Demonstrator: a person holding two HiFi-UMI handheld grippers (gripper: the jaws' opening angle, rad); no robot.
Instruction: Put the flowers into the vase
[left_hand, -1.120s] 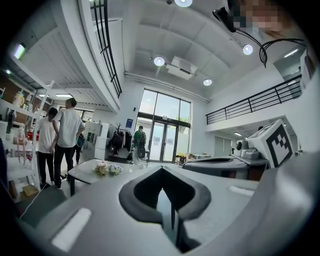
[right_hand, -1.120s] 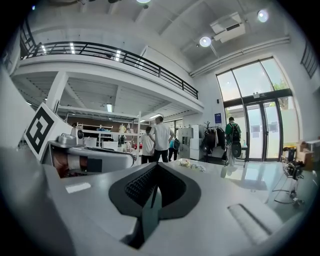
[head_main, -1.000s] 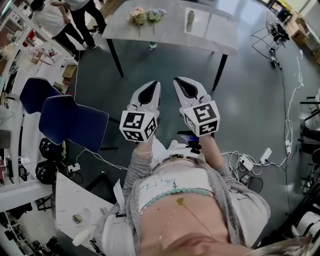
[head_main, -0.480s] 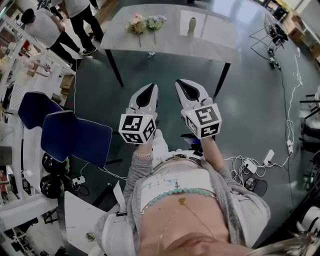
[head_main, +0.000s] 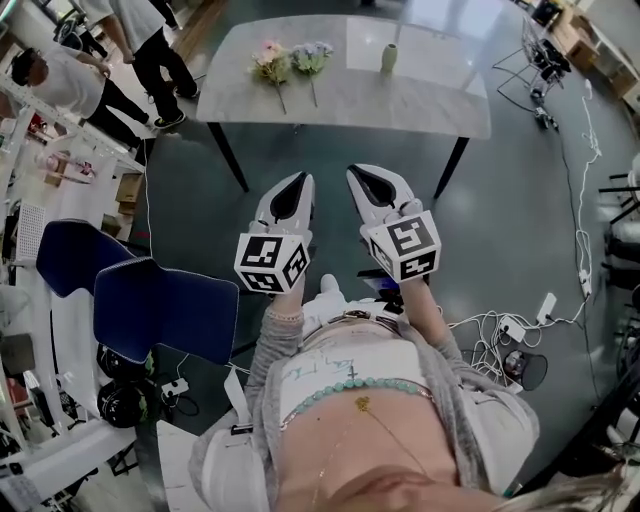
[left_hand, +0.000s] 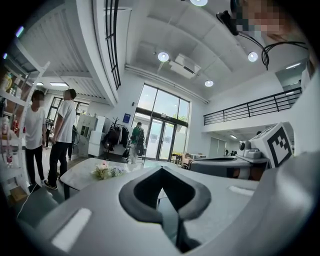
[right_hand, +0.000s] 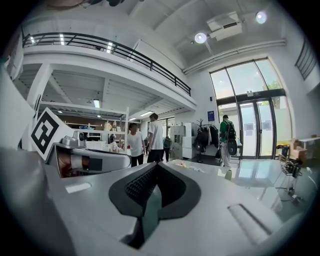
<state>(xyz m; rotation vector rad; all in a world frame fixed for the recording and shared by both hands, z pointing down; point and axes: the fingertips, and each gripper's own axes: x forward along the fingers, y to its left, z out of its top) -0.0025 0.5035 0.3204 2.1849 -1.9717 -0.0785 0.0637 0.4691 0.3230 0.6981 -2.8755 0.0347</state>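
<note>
Far ahead, a grey table (head_main: 420, 100) carries two bunches of flowers, one pink (head_main: 272, 65) and one pale blue (head_main: 312, 57), lying side by side. A small pale vase (head_main: 389, 58) stands upright to their right. Both grippers are held side by side in front of the person's body, well short of the table. My left gripper (head_main: 300, 178) is shut with nothing in it, and so is my right gripper (head_main: 362, 172). The left gripper view shows the flowers (left_hand: 104, 171) beyond the closed jaws. The right gripper view shows the vase (right_hand: 228, 174) on the tabletop.
Two blue chairs (head_main: 165, 305) stand on the floor to the left. People (head_main: 150, 40) stand by shelves at the far left. Cables and power strips (head_main: 520, 330) lie on the floor to the right. Dark floor stretches between me and the table.
The table with flowers and vase has slid lower in the head view, nearer to me. Both grippers stayed shut and side by side, carried forward together.
</note>
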